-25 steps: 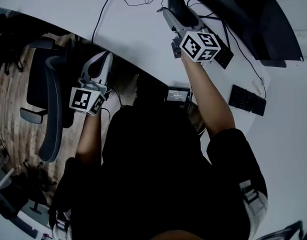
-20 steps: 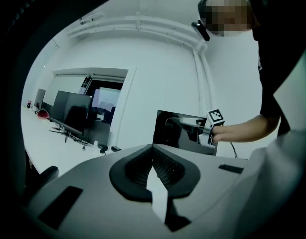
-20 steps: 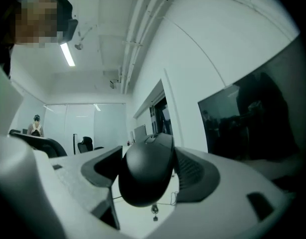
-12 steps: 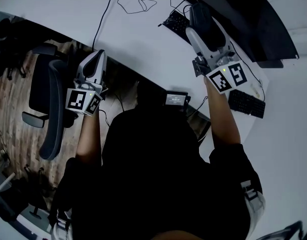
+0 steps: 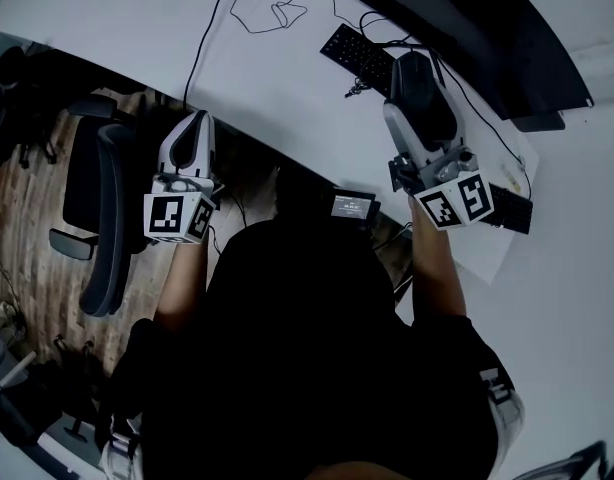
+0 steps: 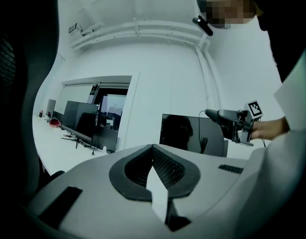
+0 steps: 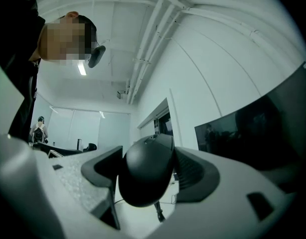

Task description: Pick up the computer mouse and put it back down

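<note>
The black computer mouse [image 7: 145,176] fills the gap between my right gripper's [image 7: 148,173] jaws, which are shut on it. In the head view the mouse [image 5: 419,80] hangs above the white desk [image 5: 277,78], in front of the dark monitor [image 5: 487,28], with the right gripper [image 5: 415,103] behind it. My left gripper [image 5: 191,140] stays at the desk's near edge, pointing level, its jaws shut and empty. In the left gripper view the closed jaws [image 6: 155,176] face the monitor [image 6: 193,133], and the right gripper [image 6: 232,123] shows at the far right.
A black keyboard [image 5: 362,58] lies on the desk left of the mouse, with thin cables [image 5: 277,8] looping behind it. A second small keyboard [image 5: 512,208] lies at the desk's right end. An office chair [image 5: 92,198] stands on the wooden floor to the left.
My right gripper has carried the mouse rightward and toward me, higher above the desk. The left gripper has risen slightly.
</note>
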`<state>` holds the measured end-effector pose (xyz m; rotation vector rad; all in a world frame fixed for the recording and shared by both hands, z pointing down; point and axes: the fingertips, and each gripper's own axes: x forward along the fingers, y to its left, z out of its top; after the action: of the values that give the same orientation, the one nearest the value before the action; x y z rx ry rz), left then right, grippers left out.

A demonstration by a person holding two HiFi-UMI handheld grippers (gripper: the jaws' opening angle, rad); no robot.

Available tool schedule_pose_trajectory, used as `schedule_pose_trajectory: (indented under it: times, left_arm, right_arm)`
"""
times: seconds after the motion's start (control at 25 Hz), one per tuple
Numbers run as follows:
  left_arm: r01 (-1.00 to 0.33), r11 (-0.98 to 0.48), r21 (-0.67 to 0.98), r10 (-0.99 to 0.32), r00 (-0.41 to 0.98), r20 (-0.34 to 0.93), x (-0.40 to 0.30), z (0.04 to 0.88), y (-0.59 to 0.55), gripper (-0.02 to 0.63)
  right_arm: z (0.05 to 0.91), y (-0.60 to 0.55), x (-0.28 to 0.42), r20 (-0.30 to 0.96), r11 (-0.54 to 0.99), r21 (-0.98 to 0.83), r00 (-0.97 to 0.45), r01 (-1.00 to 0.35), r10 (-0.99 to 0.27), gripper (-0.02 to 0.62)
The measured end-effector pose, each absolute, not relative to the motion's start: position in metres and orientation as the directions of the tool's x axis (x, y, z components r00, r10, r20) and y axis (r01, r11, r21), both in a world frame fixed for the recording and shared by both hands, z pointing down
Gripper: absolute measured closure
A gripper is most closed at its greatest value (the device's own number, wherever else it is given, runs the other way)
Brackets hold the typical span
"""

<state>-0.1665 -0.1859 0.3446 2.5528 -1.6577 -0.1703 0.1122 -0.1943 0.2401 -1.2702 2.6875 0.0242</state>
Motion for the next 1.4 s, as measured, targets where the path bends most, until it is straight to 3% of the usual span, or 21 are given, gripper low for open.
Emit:
schedule_pose_trajectory:
  times: [1.4]
  left_arm:
    - [-0.851,-0.478,0.216,-0.876,0.48,-0.047,-0.137,0.353,-0.182,0.611]
  right_arm:
    - [0.262,-0.173,0.15,-0.142,0.624,-0.164,-0.608,-0.764,-0.781,0.268]
